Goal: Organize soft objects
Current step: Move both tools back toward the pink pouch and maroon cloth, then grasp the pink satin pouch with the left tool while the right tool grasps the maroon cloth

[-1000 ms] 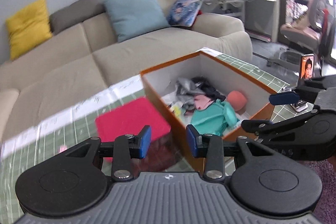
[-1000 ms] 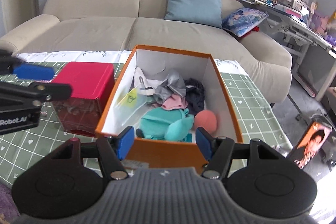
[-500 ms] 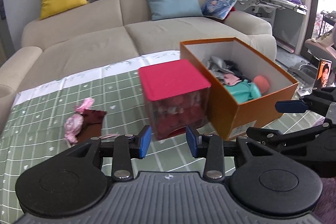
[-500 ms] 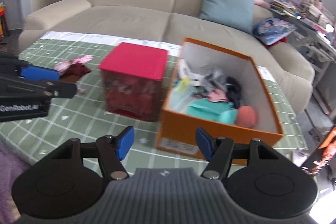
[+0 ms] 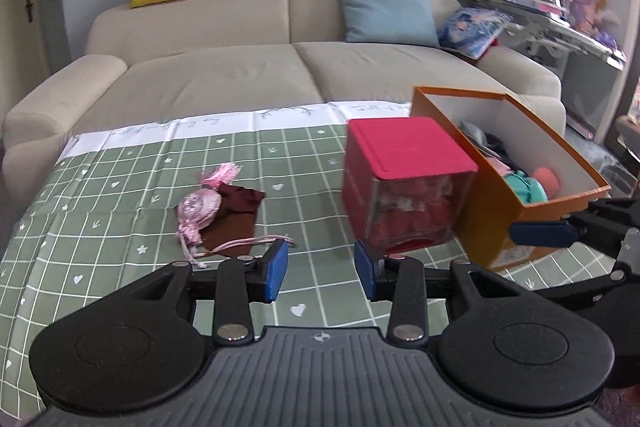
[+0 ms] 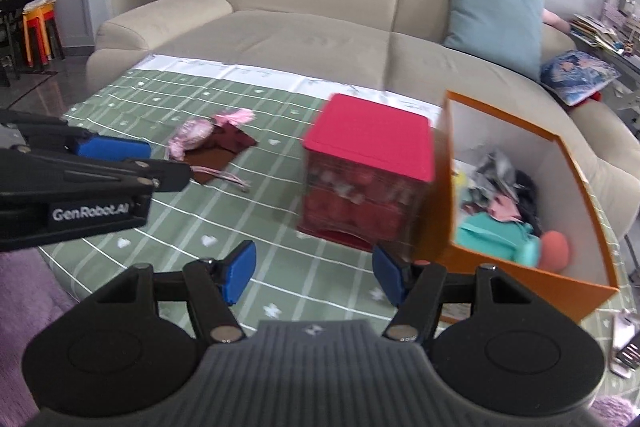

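Left wrist view: left hand-held gripper (image 5: 320,275) empty, jaws moderately apart, low over the green checked surface (image 5: 120,227). Pink drawstring pouch (image 5: 199,205) lies on a maroon cloth (image 5: 236,223), well apart from the orange box (image 5: 492,227), which already holds soft items. Likely the last strays to collect. Red-lidded container (image 5: 404,183) stands just beside the box. Right hand-held gripper (image 6: 312,277) also empty, jaws wider, probably ready to assist.
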